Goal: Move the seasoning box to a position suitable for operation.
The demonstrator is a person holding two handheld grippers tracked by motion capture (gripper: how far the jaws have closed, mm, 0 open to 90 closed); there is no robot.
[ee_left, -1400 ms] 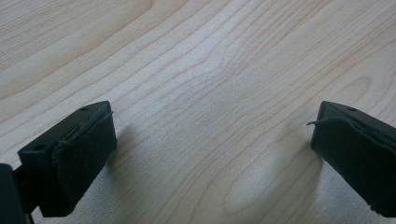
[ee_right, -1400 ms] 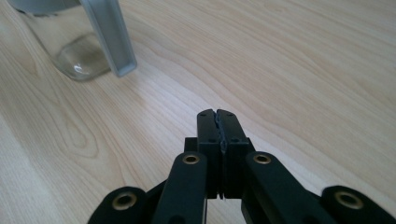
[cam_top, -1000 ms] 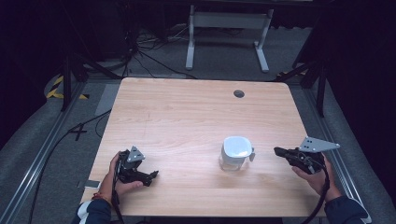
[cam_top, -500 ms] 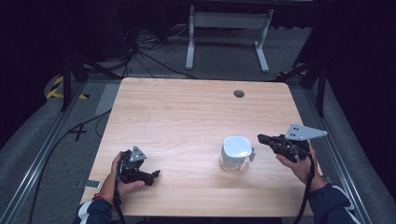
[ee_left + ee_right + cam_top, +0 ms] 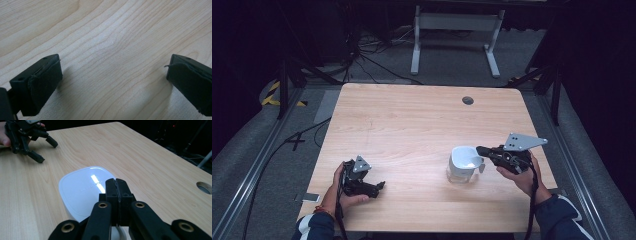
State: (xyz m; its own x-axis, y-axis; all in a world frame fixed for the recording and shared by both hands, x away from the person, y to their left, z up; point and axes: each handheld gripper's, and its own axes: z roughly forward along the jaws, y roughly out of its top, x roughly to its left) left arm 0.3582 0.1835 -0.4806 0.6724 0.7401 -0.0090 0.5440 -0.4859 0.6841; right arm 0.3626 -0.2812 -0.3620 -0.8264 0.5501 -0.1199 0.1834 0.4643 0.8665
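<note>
A white container (image 5: 462, 162) with a smooth rounded-square lid (image 5: 82, 190) stands on the wooden table (image 5: 412, 120), near the front right. My right gripper (image 5: 479, 149) reaches it from the right, held in a hand. Its jaws are shut flat against each other, and the tips (image 5: 116, 181) hang just over the lid's near edge with nothing seen between them. My left gripper (image 5: 379, 186) rests on the table at the front left in the other hand. It is open, the two pads (image 5: 46, 77) wide apart over bare wood. In the right gripper view, the left gripper (image 5: 47, 151) sits far off at the top left.
A round cable hole (image 5: 468, 100) sits near the table's far edge. Behind the table, a white metal stand (image 5: 454, 30) and loose cables lie on the grey floor. A small flat object (image 5: 309, 197) lies on the floor by the front left corner.
My right gripper has moved left from near the table's right edge up to the white container. The left gripper and the container have stayed put.
</note>
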